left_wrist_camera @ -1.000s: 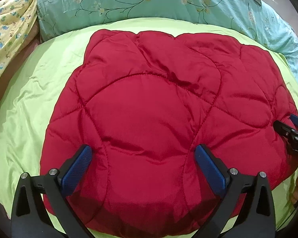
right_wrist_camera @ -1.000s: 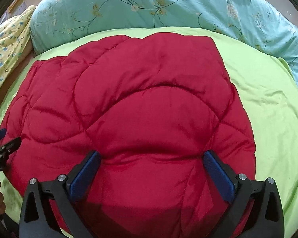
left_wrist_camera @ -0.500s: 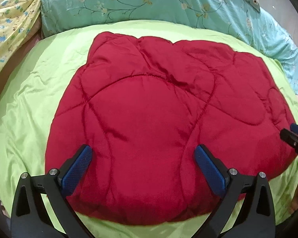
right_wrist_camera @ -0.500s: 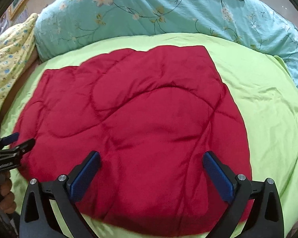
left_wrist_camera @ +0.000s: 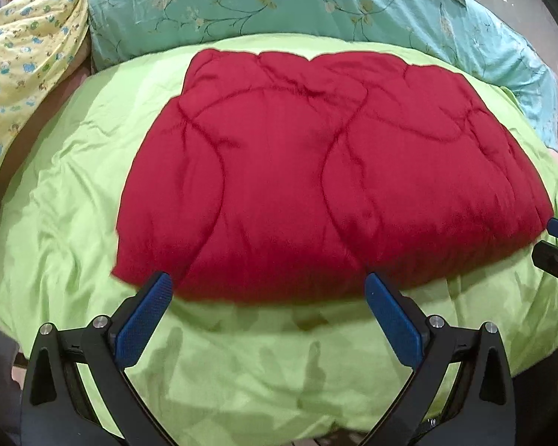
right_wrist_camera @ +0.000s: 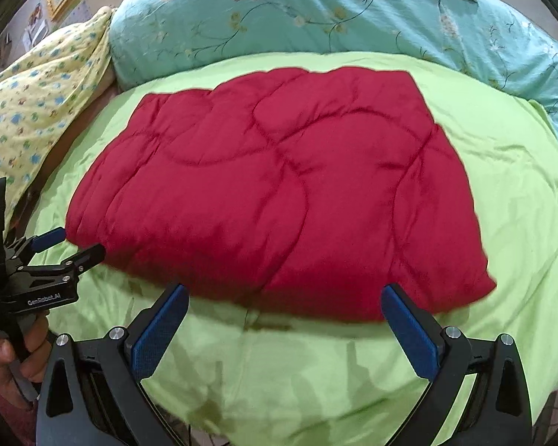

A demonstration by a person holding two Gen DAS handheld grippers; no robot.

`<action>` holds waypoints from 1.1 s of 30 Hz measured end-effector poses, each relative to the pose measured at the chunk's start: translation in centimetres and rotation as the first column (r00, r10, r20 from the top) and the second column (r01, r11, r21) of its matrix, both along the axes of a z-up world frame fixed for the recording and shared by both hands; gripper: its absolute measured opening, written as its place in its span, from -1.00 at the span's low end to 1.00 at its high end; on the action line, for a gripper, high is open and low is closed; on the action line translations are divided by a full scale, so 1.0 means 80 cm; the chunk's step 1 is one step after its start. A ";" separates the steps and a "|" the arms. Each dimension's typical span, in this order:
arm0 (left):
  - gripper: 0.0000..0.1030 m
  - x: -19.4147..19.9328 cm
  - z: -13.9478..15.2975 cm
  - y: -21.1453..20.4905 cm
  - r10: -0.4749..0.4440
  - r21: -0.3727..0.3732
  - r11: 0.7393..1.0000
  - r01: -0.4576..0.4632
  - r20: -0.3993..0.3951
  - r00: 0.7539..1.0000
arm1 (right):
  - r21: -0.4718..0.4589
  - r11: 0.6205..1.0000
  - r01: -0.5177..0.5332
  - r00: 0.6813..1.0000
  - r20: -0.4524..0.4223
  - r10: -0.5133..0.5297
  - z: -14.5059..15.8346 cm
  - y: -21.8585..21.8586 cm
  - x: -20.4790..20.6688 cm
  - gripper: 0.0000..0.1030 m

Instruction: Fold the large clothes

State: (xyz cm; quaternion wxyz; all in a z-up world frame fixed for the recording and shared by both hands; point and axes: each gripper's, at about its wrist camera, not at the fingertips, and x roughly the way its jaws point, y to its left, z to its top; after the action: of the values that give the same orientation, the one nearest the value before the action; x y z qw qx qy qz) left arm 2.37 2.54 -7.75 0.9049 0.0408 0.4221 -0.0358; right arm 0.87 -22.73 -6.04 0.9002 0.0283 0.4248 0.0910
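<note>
**Grippers Pulled Back From the Folded Quilt**

The red quilt (left_wrist_camera: 327, 182) is left folded flat on the green sheet (left_wrist_camera: 74, 193). The left gripper (left_wrist_camera: 268, 312) and right gripper (right_wrist_camera: 284, 319) have been drawn back, spread wide, nothing held. This fold looks finished.

Quilt (left_wrist_camera: 316, 171) lay folded flat on the sheet (left_wrist_camera: 67, 200), roughly mid-bed. Behind it, along the far edge, a long pillow (left_wrist_camera: 279, 3) ran across the bed. A second pillow (left_wrist_camera: 22, 63) sat at far left, beside the long one. Left gripper (left_wrist_camera: 268, 297) was over bare sheet before the quilt's near edge, clear of it. Right gripper (right_wrist_camera: 284, 303) was likewise before the near edge, to the right of the left.
</note>
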 end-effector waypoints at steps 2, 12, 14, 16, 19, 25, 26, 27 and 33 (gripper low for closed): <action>1.00 -0.008 -0.001 0.003 0.003 0.001 1.000 -0.003 -0.003 1.000 | -0.006 1.000 -0.004 1.000 -0.005 0.004 -0.001 0.002 -0.008 1.00; 1.00 -0.034 0.006 0.011 0.016 0.009 1.000 -0.016 0.002 1.000 | -0.042 0.999 -0.029 0.999 -0.022 0.028 -0.002 0.014 -0.036 1.00; 1.00 -0.038 0.014 0.012 0.019 0.004 1.000 -0.019 0.010 1.000 | -0.045 0.998 -0.032 0.999 -0.016 0.032 0.003 0.016 -0.041 1.00; 1.00 -0.042 0.028 0.014 0.021 -0.001 1.000 -0.021 0.031 0.999 | -0.046 0.998 -0.034 0.999 -0.005 0.034 0.016 0.016 -0.045 1.00; 1.00 -0.048 0.055 0.016 0.025 0.006 1.000 -0.026 0.067 0.997 | -0.044 0.999 -0.026 0.999 0.040 0.028 0.047 0.017 -0.053 1.00; 1.00 -0.049 0.077 0.007 0.021 0.043 0.999 -0.025 0.090 0.996 | -0.052 0.998 -0.023 0.996 0.080 0.027 0.078 0.025 -0.054 1.00; 1.00 -0.048 0.076 0.006 0.017 0.048 0.999 -0.022 0.089 0.996 | -0.055 0.998 -0.023 0.997 0.075 0.027 0.076 0.027 -0.051 1.00; 1.00 -0.046 0.073 0.004 0.016 0.052 0.998 -0.020 0.083 0.996 | -0.054 0.998 -0.025 0.997 0.070 0.029 0.073 0.028 -0.050 1.00; 1.00 -0.037 0.059 0.003 0.024 0.052 0.998 -0.027 0.046 0.999 | -0.042 0.999 -0.008 1.000 0.029 0.009 0.053 0.028 -0.035 1.00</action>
State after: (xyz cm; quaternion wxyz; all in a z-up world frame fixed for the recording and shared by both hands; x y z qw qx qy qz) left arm -0.59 2.76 -3.06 0.9132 0.0603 0.4029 -0.0122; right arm -1.90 -20.53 -1.79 0.9063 0.0062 0.4136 0.0861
